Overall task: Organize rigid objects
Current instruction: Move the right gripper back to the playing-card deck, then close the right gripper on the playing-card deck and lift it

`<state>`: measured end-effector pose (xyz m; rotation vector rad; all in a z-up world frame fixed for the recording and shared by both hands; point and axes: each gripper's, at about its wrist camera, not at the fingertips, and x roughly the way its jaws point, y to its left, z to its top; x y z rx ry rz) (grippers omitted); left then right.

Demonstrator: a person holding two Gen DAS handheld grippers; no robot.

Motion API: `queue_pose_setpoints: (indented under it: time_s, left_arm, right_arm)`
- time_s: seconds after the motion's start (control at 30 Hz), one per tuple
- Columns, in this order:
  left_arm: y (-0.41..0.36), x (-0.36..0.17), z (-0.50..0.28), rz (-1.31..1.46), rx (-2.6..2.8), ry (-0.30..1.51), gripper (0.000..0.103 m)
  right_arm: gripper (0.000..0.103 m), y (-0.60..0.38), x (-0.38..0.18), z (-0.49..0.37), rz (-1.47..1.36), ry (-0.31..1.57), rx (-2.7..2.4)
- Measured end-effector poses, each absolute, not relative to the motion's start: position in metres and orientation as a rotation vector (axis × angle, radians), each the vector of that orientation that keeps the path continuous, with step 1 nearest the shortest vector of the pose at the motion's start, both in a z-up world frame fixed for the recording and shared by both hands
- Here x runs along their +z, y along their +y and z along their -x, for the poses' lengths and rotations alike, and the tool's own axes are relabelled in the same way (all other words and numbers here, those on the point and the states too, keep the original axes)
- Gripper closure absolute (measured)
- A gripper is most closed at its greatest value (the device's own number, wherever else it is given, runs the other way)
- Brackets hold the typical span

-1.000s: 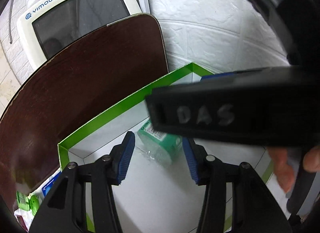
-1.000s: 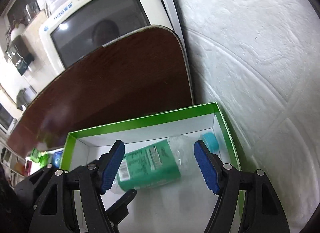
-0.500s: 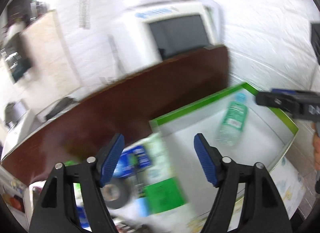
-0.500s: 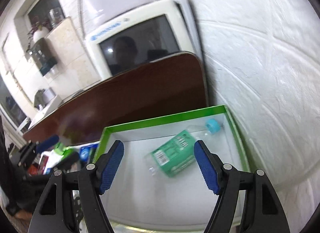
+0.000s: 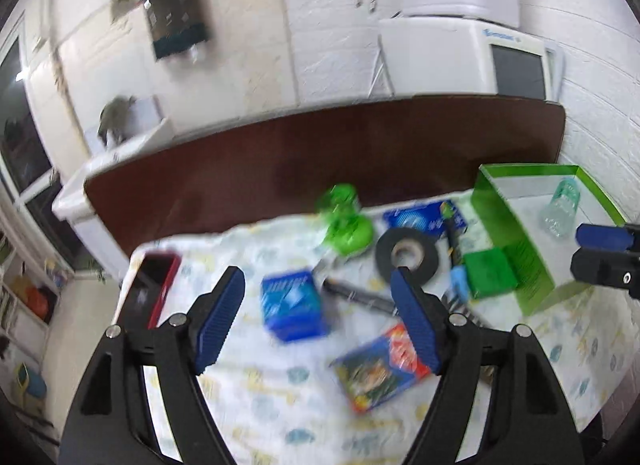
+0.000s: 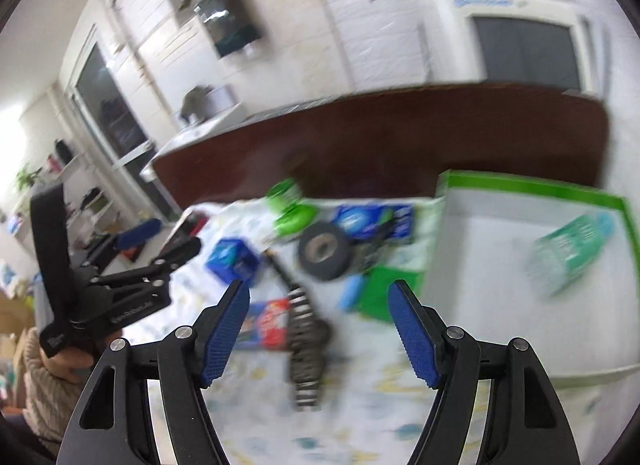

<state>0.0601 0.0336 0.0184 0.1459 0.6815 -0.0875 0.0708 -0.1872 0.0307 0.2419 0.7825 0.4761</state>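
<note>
Both pairs of jaws stand wide with nothing between the pads. The left gripper (image 5: 316, 323) has just been opening; over the last second its view has swung off the green box (image 5: 536, 269) and out over the cloth (image 5: 256, 397). The right gripper (image 6: 318, 331) is spread about as wide and equally empty.

Taking the tape roll (image 5: 406, 253) as the landmark, and working from near to far in the left wrist view: nearest the left jaws lies a red-and-green packet (image 5: 380, 373), on the near side of the roll, just under the right-hand pad. Left of the roll, and closer to the jaws than the roll is, sits a blue carton (image 5: 292, 307), almost centred in the gap. Between the carton and the roll a dark pen (image 5: 358, 293) lies slantwise, its long axis running from upper left to lower right. Beyond the roll sits a green toy (image 5: 344, 221). Right of the roll stands the green box, with a bottle (image 5: 560, 207) lying in it.

My judgement is that the blue carton is the likeliest next pick for the left hand, which is the nearer; it lies ahead and below. Both grippers point forward and downward at the cloth, well above it. The frames are blurred, so finer contact cannot be told.
</note>
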Motion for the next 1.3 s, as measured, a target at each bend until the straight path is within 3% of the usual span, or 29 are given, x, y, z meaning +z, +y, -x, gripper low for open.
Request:
queue_pose_setpoints:
  time_s: [0.23,0.43,0.63,1.03,1.13,1.3]
  left_arm:
    - [0.071,-0.042,-0.033,-0.041,-0.177,0.812,0.030]
    - [0.056,-0.067,-0.022,-0.044,-0.292,0.848,0.034]
    - [0.040,-0.086,-0.043,-0.014,-0.346,0.901,0.054]
    - [0.024,-0.095,-0.058,-0.061,-0.410,0.909,0.053]
    - [0.025,-0.096,-0.059,-0.068,-0.410,0.902,0.052]
    - [0.034,-0.093,-0.055,-0.054,-0.394,0.910,0.052]
  right_arm:
    - [0.061,-0.125,-0.026,-0.070,-0.373,0.981,0.578]
    - [0.061,-0.102,-0.067,-0.075,-0.387,1.114,0.481]
    - [0.061,-0.103,-0.071,-0.094,-0.373,1.080,0.381]
    - [0.061,-0.066,-0.072,-0.125,-0.139,1.130,0.356]
    - [0.053,-0.054,-0.073,-0.122,-0.091,1.107,0.351]
    - [0.054,-0.046,-0.072,-0.120,-0.104,1.110,0.379]
